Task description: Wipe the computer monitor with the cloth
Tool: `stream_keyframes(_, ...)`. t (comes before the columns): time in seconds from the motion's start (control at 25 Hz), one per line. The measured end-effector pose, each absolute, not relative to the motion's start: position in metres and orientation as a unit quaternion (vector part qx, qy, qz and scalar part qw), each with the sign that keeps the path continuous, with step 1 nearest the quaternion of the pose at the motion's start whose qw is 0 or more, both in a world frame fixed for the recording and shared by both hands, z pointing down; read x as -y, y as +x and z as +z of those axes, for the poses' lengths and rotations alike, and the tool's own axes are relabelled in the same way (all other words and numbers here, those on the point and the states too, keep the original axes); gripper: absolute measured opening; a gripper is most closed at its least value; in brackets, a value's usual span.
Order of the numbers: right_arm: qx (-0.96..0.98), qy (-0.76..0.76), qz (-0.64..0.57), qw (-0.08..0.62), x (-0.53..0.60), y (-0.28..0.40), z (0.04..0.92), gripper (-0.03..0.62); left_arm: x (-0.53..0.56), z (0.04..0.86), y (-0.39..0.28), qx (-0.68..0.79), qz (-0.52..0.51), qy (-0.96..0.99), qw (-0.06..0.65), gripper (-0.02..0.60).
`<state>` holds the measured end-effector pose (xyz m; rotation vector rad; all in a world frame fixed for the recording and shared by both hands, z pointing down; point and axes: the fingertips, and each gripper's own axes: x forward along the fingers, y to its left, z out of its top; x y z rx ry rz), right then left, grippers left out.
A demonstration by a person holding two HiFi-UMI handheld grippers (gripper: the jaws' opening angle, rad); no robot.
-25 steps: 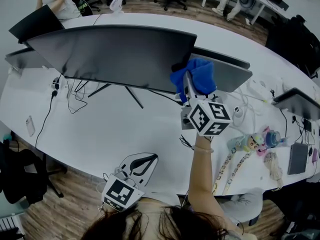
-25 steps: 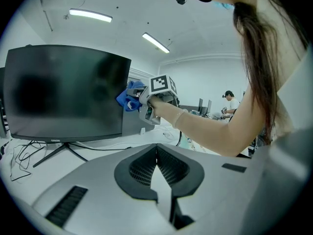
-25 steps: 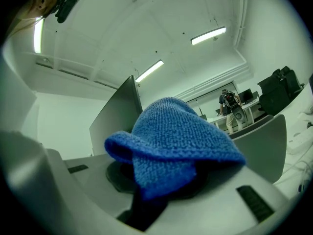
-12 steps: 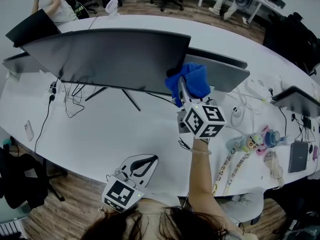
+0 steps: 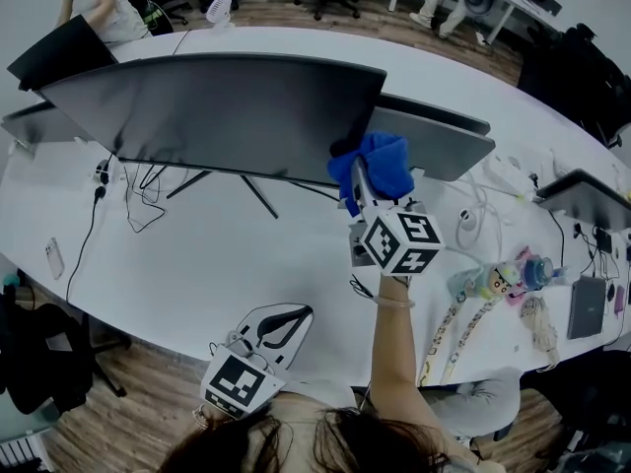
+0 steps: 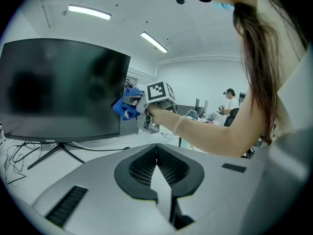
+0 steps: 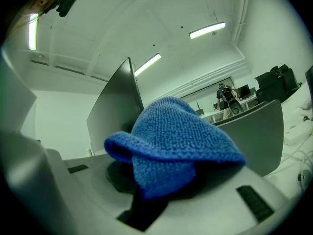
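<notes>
Cloth (image 5: pixel 380 161) covers right gripper (image 5: pixel 362 178) jaws, pinched btwn them at monitor (image 5: pixel 227 111) edge; left gripper (image 6: pixel 157 153) closed, empty.

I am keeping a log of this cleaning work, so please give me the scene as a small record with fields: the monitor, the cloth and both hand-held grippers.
monitor: dark screen, upright on the white table
blue cloth: bunched, at the monitor's right edge
right hand-held gripper: shut on the blue cloth, raised to that edge
left hand-held gripper: jaws together, nothing between them, held low near the person's body
</notes>
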<state>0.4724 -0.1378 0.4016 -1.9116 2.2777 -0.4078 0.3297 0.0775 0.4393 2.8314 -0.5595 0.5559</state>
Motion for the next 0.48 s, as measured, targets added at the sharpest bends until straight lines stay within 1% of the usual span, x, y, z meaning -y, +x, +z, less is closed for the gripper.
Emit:
stream_keyframes(0.16, -0.759, -0.632, -0.14, 0.064, 0.139, 0.47, 0.407, 0.097, -0.078, 0.443, 0.329, 0.19, 0.188, 0.958, 0.107, 0.009)
stream_keyframes(0.32, -0.76, -0.631, -0.146, 0.056, 0.139, 0.47, 0.415, 0.097, -0.077, 0.44, 0.332, 0.194, 0.185, 0.958, 0.097, 0.009)
stream_keyframes(0.48, -0.759, -0.631, -0.154, 0.048, 0.139, 0.469, 0.425, 0.097, -0.079, 0.44, 0.329, 0.203, 0.184, 0.955, 0.114, 0.009)
